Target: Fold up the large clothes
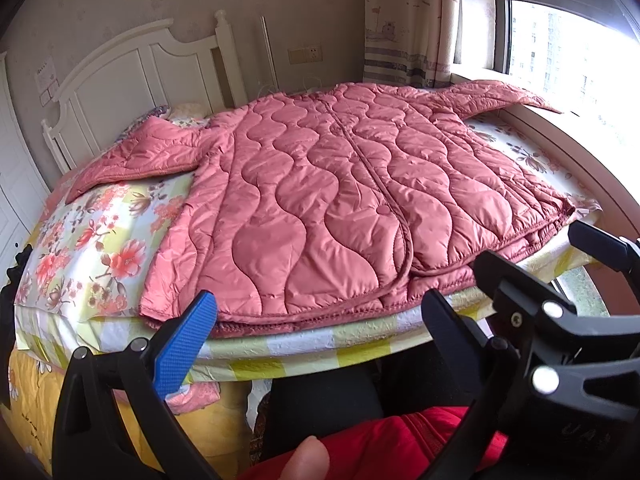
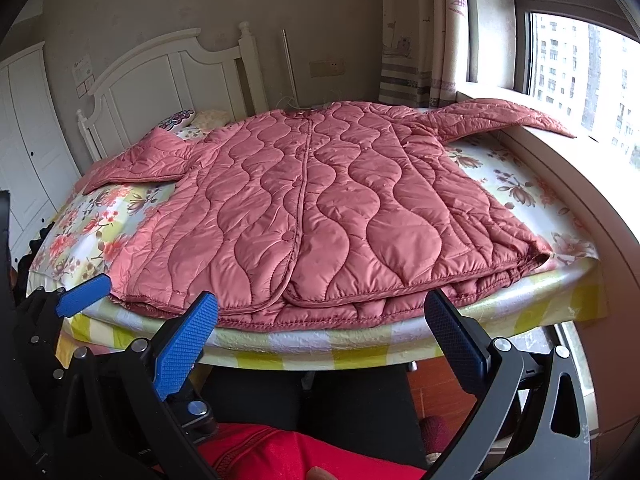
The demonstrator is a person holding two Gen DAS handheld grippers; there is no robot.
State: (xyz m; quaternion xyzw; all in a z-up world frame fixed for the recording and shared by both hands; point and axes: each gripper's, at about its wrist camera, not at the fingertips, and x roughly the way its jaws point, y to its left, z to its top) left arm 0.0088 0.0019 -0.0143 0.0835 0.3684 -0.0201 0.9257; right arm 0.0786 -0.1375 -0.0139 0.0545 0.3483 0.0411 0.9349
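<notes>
A large pink quilted coat (image 1: pixel 328 196) lies flat on the bed, front up, hem toward me, both sleeves spread out to the sides. It also shows in the right wrist view (image 2: pixel 320 208). Its right sleeve (image 2: pixel 504 118) reaches onto the window sill. My left gripper (image 1: pixel 320 332) is open and empty, just short of the coat's hem at the bed's near edge. My right gripper (image 2: pixel 324 336) is open and empty, also just before the hem. The left gripper's blue fingertip (image 2: pixel 82 295) shows at the left of the right wrist view.
The bed has a floral sheet (image 1: pixel 92 248) and a white headboard (image 1: pixel 132 76) at the far end. A window sill (image 2: pixel 560 168) and curtain (image 2: pixel 416 40) stand on the right. White cupboards (image 2: pixel 28 128) stand on the left. My red clothing (image 2: pixel 304 456) is below.
</notes>
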